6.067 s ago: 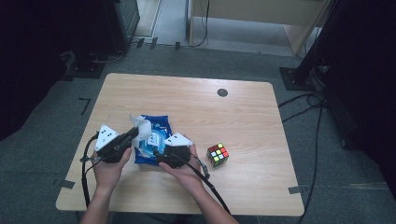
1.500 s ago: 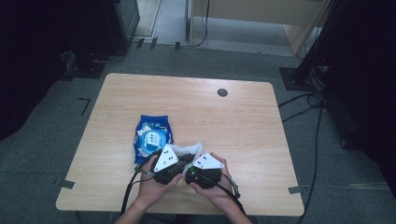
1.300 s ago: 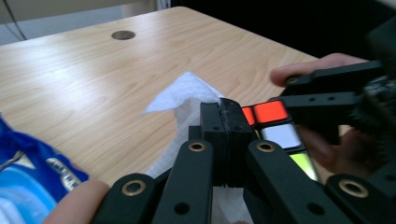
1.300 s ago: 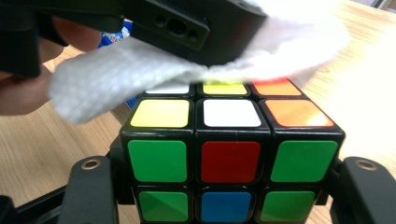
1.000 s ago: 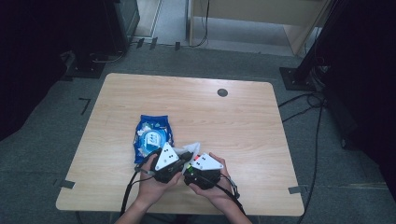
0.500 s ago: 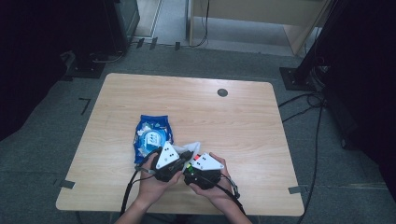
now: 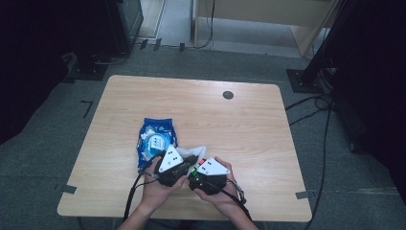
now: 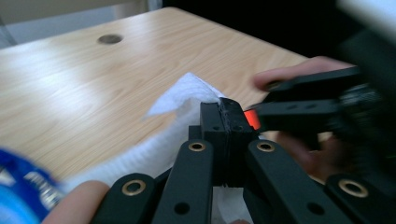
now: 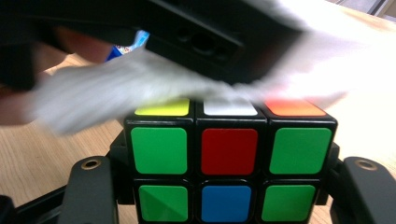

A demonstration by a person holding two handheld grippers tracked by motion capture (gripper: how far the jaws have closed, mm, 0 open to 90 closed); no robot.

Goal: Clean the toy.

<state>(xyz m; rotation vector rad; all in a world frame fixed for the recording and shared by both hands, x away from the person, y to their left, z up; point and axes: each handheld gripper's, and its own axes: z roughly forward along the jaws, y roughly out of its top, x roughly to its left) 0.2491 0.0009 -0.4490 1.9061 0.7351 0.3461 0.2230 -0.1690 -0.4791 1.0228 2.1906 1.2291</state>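
Note:
A colour-tiled puzzle cube (image 9: 229, 151) sits between the jaws of my right gripper (image 7: 198, 173), which is shut on its sides, near the table's front edge. My left gripper (image 8: 220, 109) is shut on a white wipe (image 8: 182, 98), and the jaws meet on the cloth. In the right gripper view the wipe (image 9: 116, 88) lies blurred across the cube's top face, with the left gripper's black body just above it. In the high view both hands are close together, the left gripper (image 7: 191, 159) pointing at the cube (image 7: 196, 168).
A blue pack of wipes (image 7: 155, 141) lies flat just behind and left of the hands. A small dark round cap (image 7: 228, 95) is set in the wooden table (image 7: 249, 124) at the back. Cables trail off the front edge.
Six seconds ago both grippers were at the blue pack and the cube lay on the table to the right. Now the right gripper holds the cube at the front. Over the last second, hardly any movement.

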